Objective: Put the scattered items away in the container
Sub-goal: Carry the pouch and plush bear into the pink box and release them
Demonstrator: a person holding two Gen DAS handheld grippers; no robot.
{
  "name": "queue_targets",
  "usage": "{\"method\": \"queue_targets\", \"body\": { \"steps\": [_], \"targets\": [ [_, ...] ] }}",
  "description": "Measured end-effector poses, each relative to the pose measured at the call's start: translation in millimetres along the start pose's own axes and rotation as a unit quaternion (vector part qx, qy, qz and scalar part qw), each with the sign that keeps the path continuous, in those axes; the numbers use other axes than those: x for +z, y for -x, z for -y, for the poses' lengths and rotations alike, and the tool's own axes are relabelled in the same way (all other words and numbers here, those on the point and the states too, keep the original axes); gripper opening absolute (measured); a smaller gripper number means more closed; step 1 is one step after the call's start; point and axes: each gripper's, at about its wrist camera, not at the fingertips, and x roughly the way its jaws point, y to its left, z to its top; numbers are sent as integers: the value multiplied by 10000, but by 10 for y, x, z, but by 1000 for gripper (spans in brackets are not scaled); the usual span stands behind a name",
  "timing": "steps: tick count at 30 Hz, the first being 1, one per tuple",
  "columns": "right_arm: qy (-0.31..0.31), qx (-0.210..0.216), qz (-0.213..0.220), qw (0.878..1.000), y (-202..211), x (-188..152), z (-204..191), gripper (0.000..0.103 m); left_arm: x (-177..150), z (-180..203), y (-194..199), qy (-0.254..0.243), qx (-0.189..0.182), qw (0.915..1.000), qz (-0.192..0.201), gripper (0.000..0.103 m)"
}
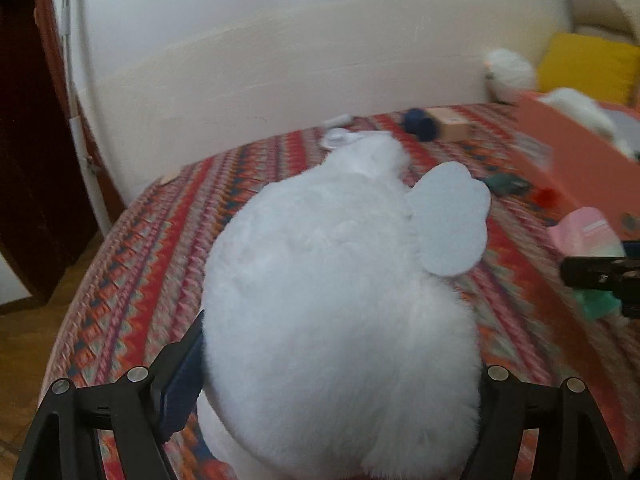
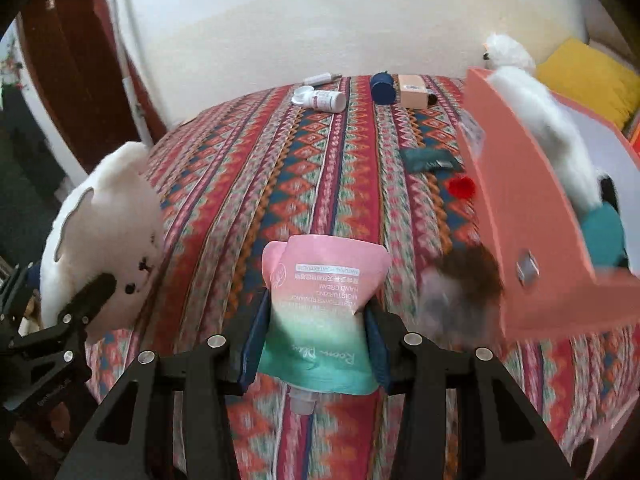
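Above the patterned bed (image 2: 320,160), left tongs (image 1: 340,380) pinch a plush (image 1: 340,280), soft and light; right tongs (image 2: 316,340) pinch a limp pouch (image 2: 324,296) mid-body, near the box (image 2: 520,200).

White plush (image 1: 340,320), pink-green pouch (image 2: 324,312), aloft

The white plush toy (image 1: 340,320) is showing soft, fluffy pile with a flat, matt felt ear (image 1: 450,220). The hand cream pouch (image 2: 322,312) is looking like smooth, faintly glossy plastic film. The woven bedspread (image 2: 288,168) is lying coarse and matt. The pink container (image 2: 520,216) is presenting smooth matt walls, and the right gripper (image 2: 316,344) is showing matt black plastic with shiny metal bolts.
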Motion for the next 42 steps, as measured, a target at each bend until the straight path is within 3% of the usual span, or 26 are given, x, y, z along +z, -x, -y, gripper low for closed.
{"method": "queue_targets", "body": {
  "steps": [5,9,11,16,20,26,31,35,37,39,41,42],
  "targets": [
    [-145,-289,169,9993,492,-678,376,47,-206,374,332,-291,-558,9980,-29,83],
    [-777,-509,174,9955,847,-1105,840,47,-256,723,563,-627,-1127,9916,-9,83],
    [-1091,-458,313,9925,1074,-1180,1007,47,-205,910,648,-743,-1416,9871,54,83],
    [-1210,-1220,994,9801,1656,-1190,1251,47,45,1353,868,-827,-2206,9717,192,83],
    [-1372,-1498,1387,9693,1997,-1072,1485,47,434,1679,1043,-978,-2558,9599,603,83],
    [-1431,-1848,2078,9498,2255,-557,1671,47,1267,1936,1259,-979,-3041,9342,1589,83],
    [-1475,-2119,2922,9209,2444,96,1806,48,1914,2144,1141,-844,-3200,9212,2046,83],
    [-1890,-2209,3294,8983,2444,550,2054,48,2401,2410,725,-717,-3159,9252,1977,85],
    [-2039,-2170,3236,8981,2304,747,2245,49,2556,2518,393,-574,-3131,9310,1785,90],
    [-2054,-1981,2836,9155,1984,918,2506,55,2614,2622,57,-620,-2792,9455,1555,91],
    [-2192,-1719,2298,9325,1599,1023,2768,75,2560,2638,-95,-720,-2526,9534,1484,92],
    [-2281,-1680,2006,9378,1412,1028,2848,80,2529,2643,-164,-771,-2395,9569,1453,94]
  ]
}}
